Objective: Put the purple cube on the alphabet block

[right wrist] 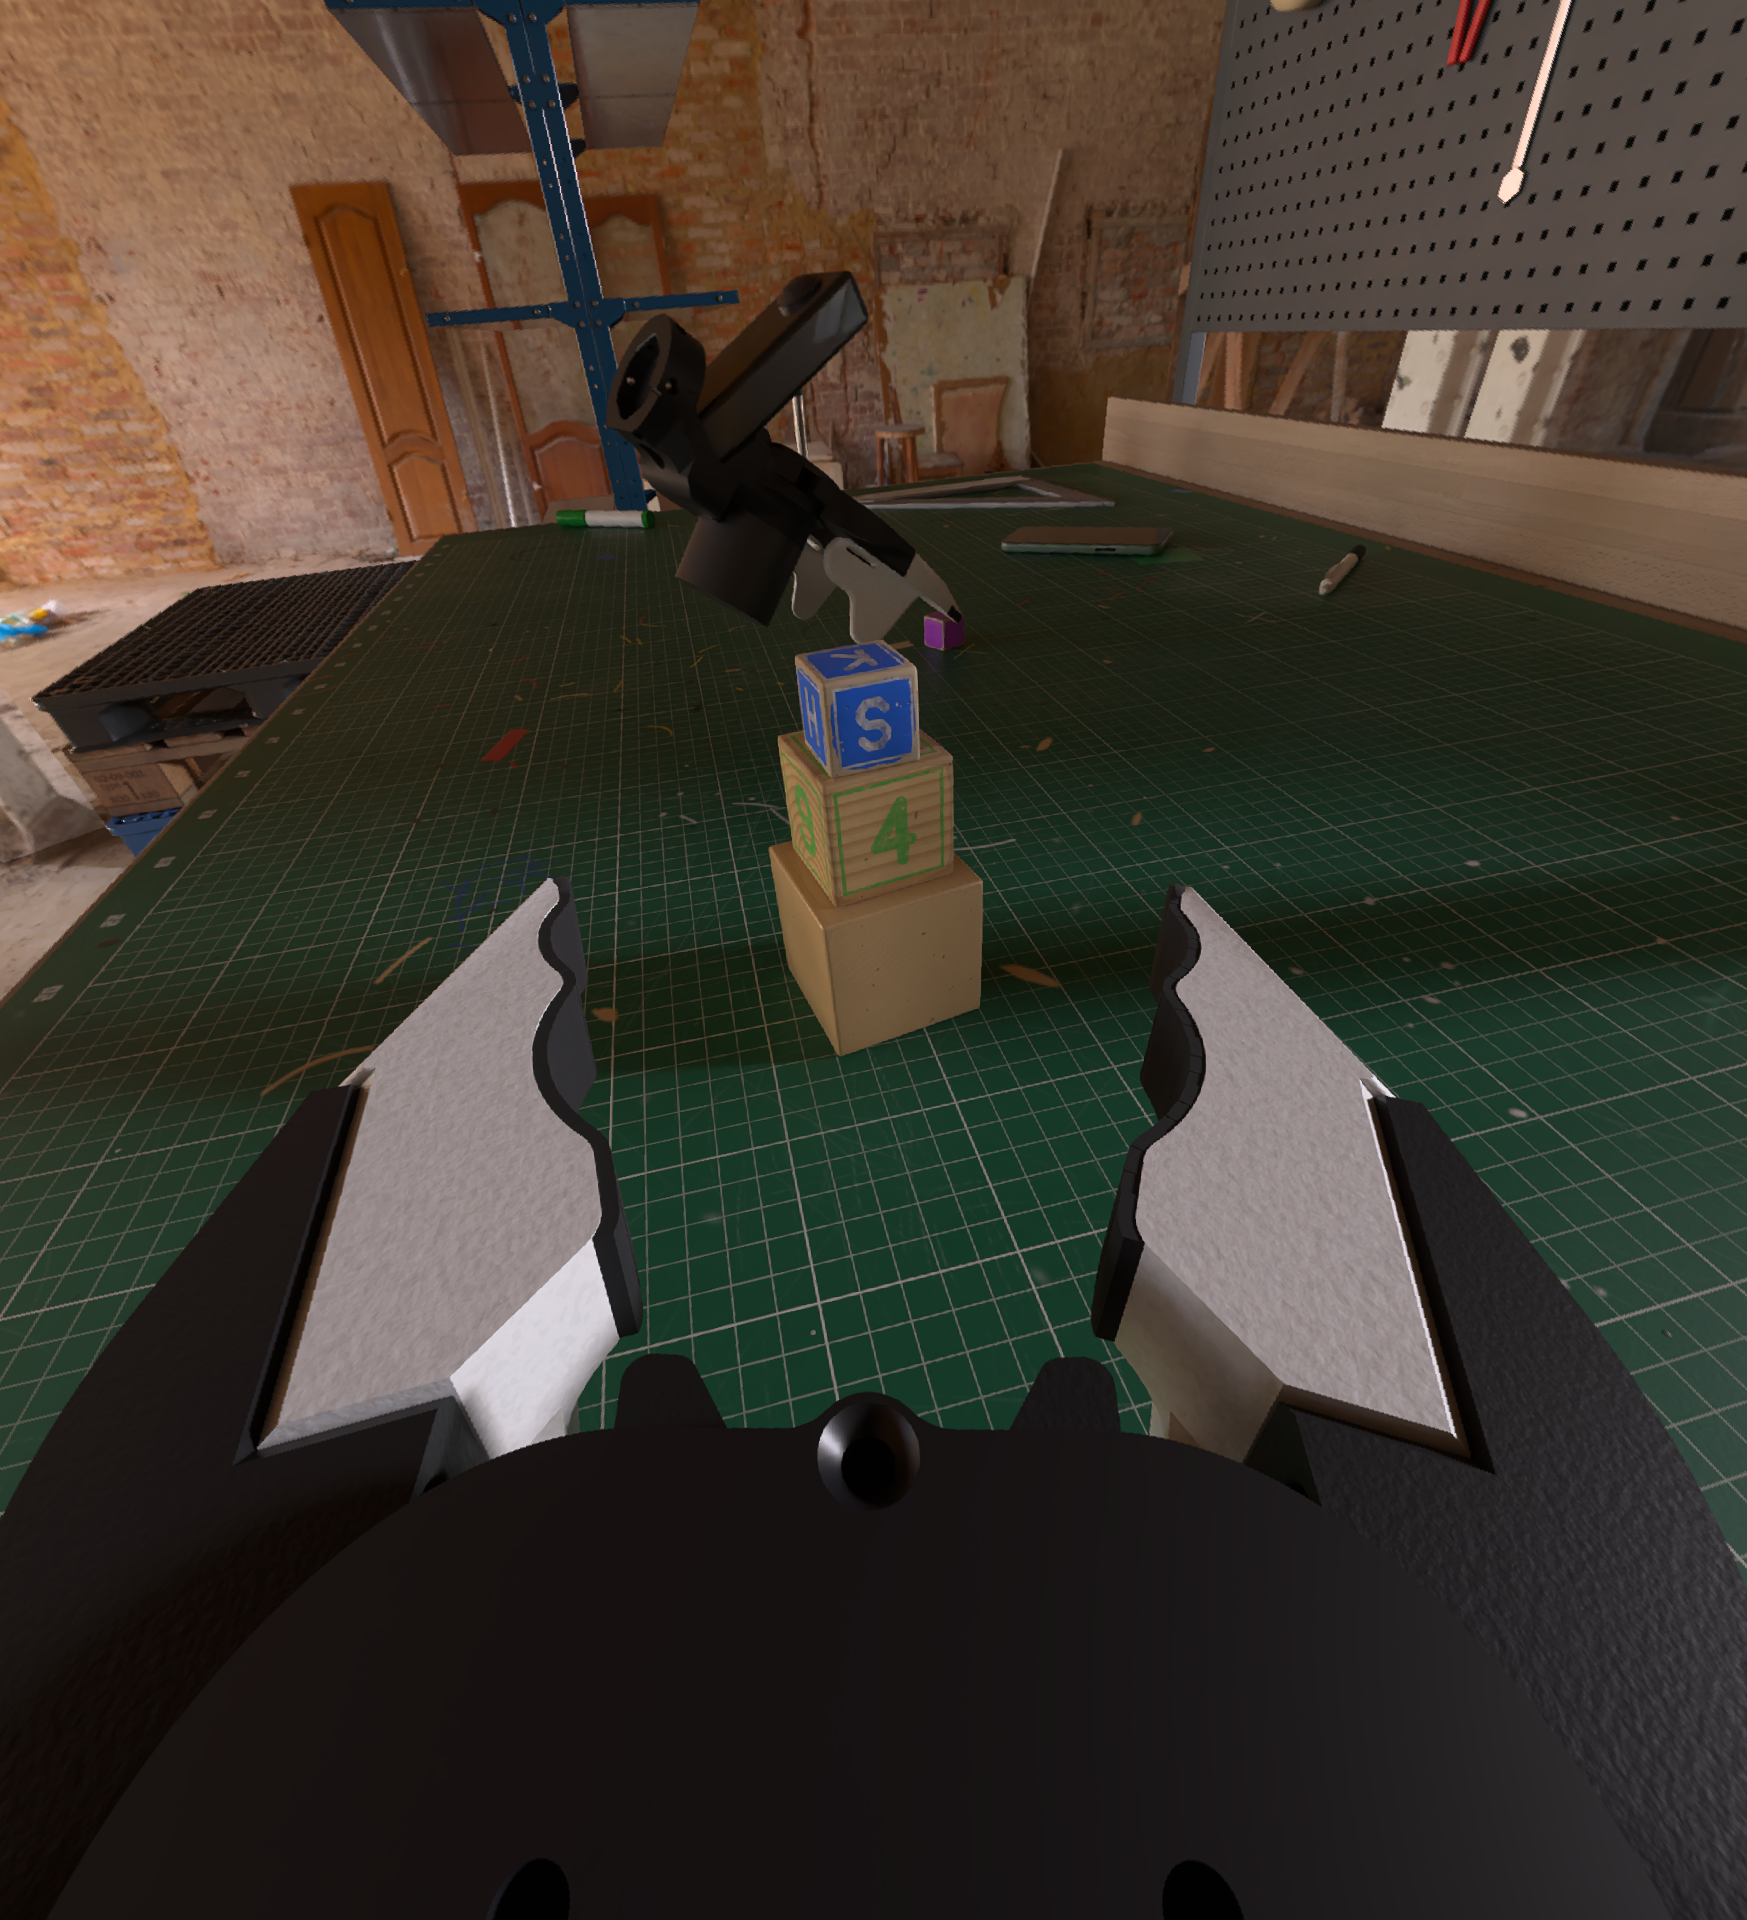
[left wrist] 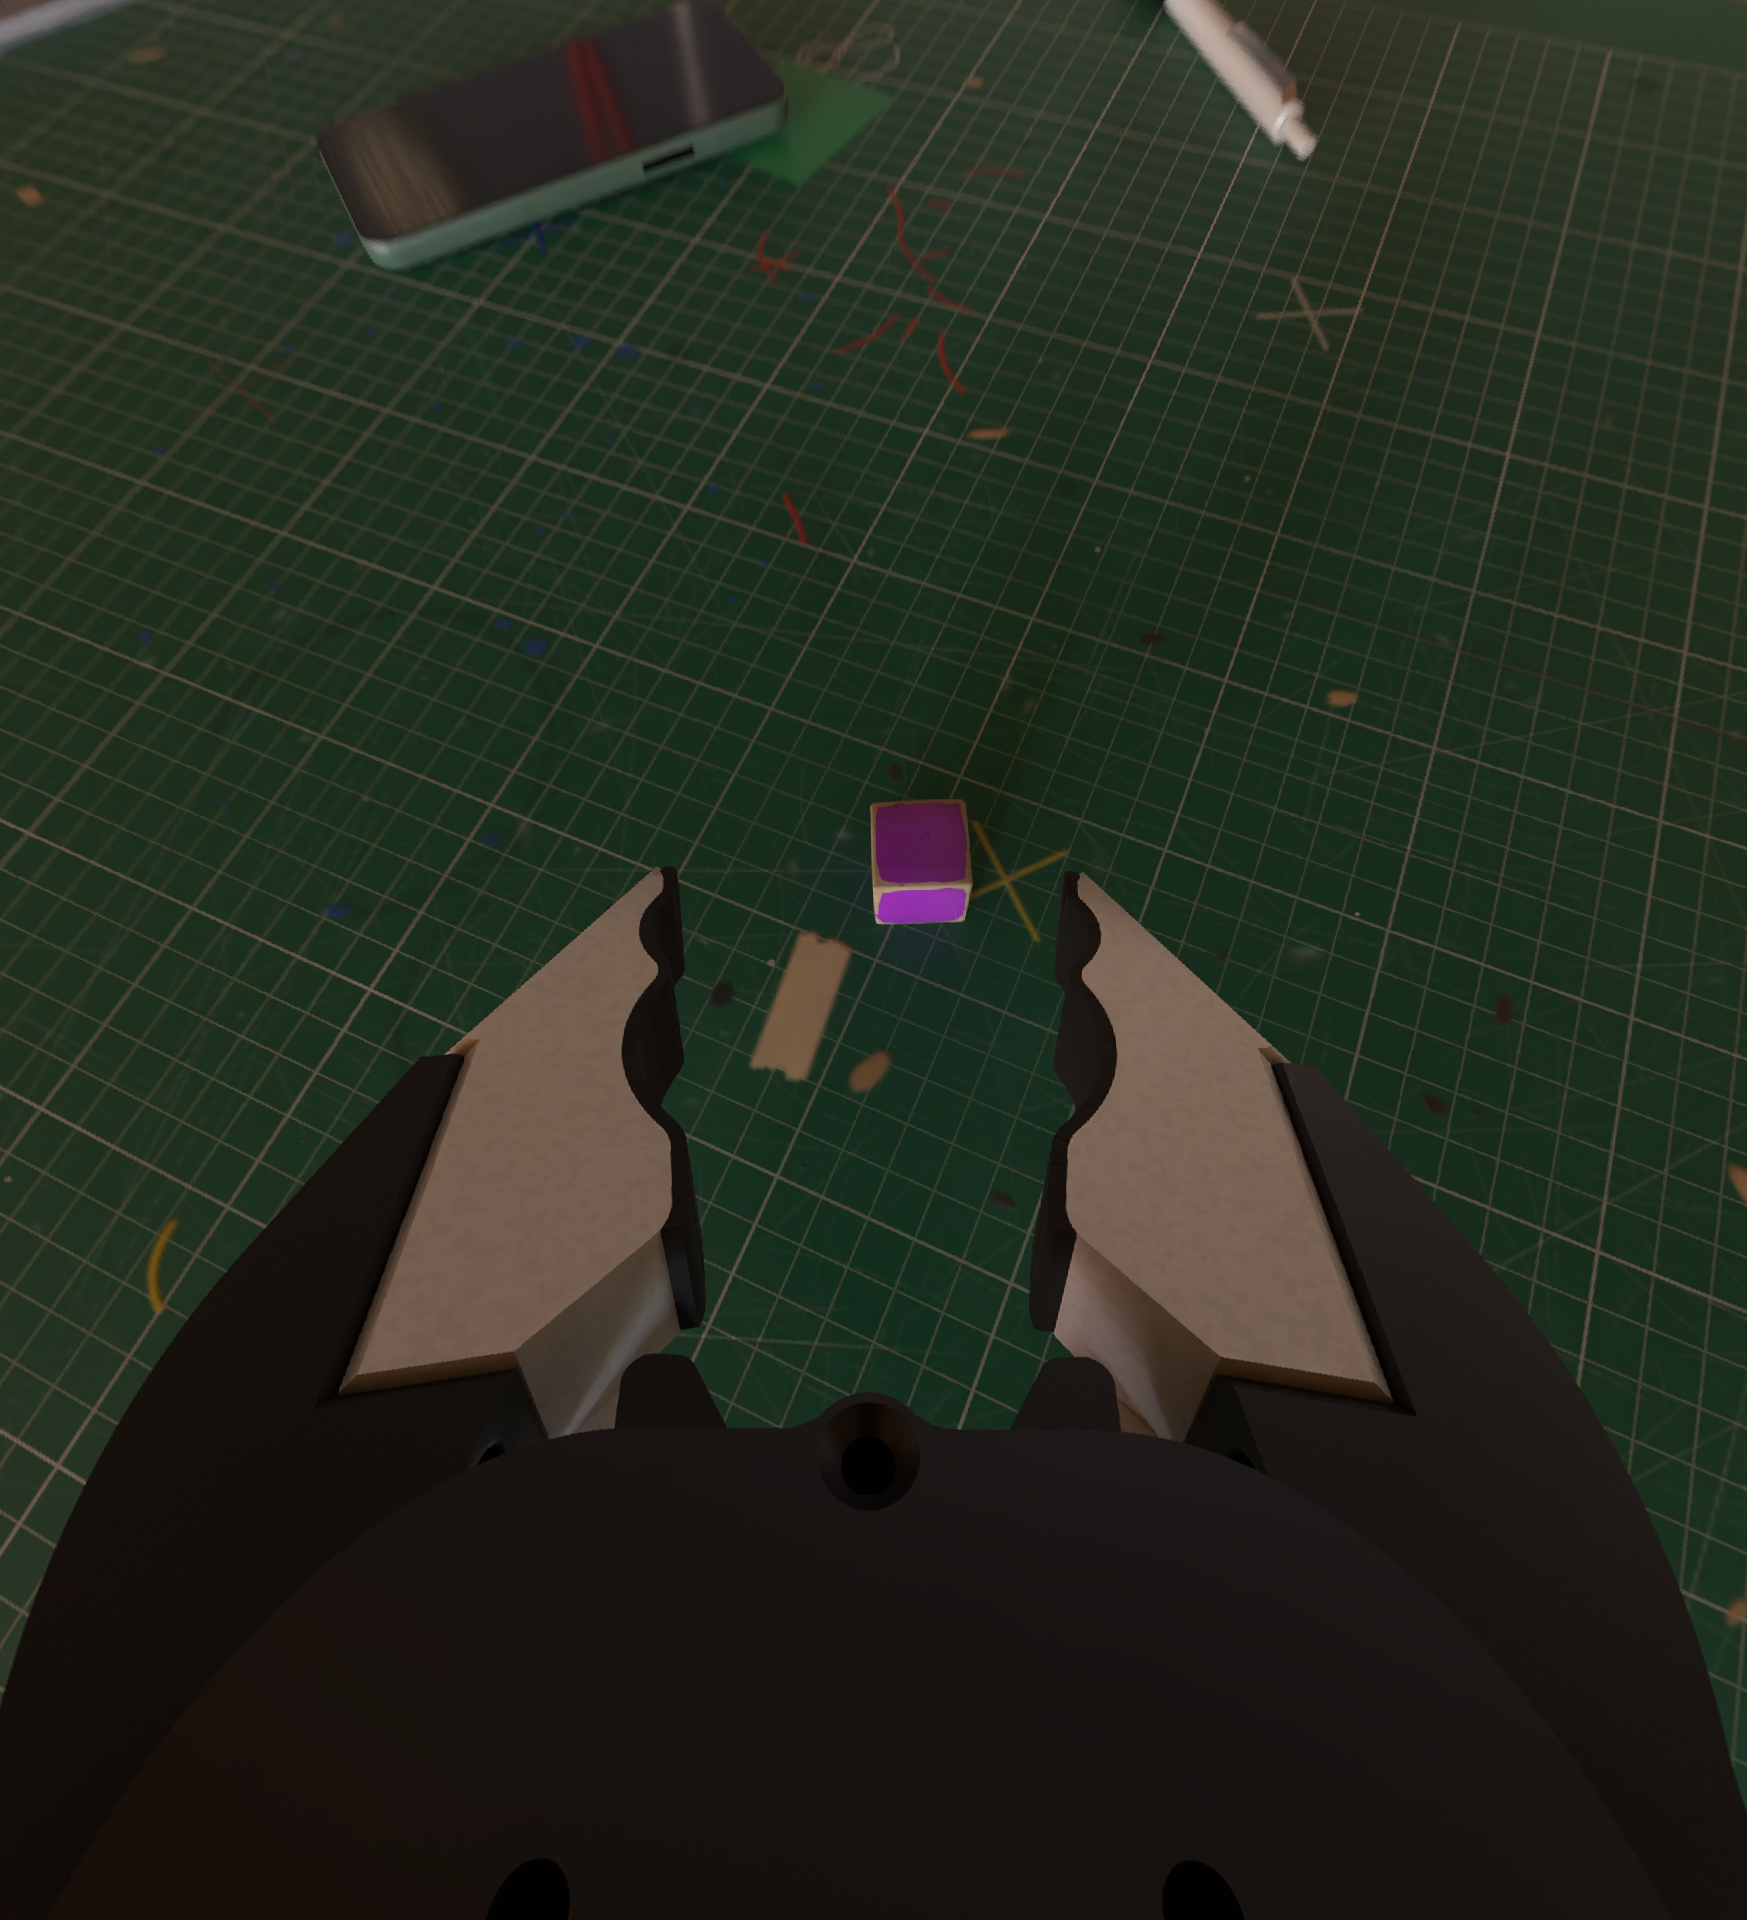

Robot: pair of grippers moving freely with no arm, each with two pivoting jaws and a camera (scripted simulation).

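Observation:
The purple cube (left wrist: 919,862) lies on the green cutting mat (left wrist: 329,727), just beyond my left gripper's (left wrist: 869,878) open fingertips and slightly right of centre. It also shows far off in the right wrist view (right wrist: 942,631), beside the left gripper's tips (right wrist: 936,597). The blue alphabet block (right wrist: 858,707) tops a stack: under it a wooden number block (right wrist: 869,826), then a plain tan cube (right wrist: 879,951). My right gripper (right wrist: 864,894) is open and empty, a short way in front of the stack.
A phone (left wrist: 547,135) and a white pen (left wrist: 1243,73) lie at the far side of the mat. A strip of tape (left wrist: 801,1003) lies between my left fingers. A wooden ledge (right wrist: 1471,499) and pegboard (right wrist: 1513,156) bound the right side; the table edge (right wrist: 173,831) runs left.

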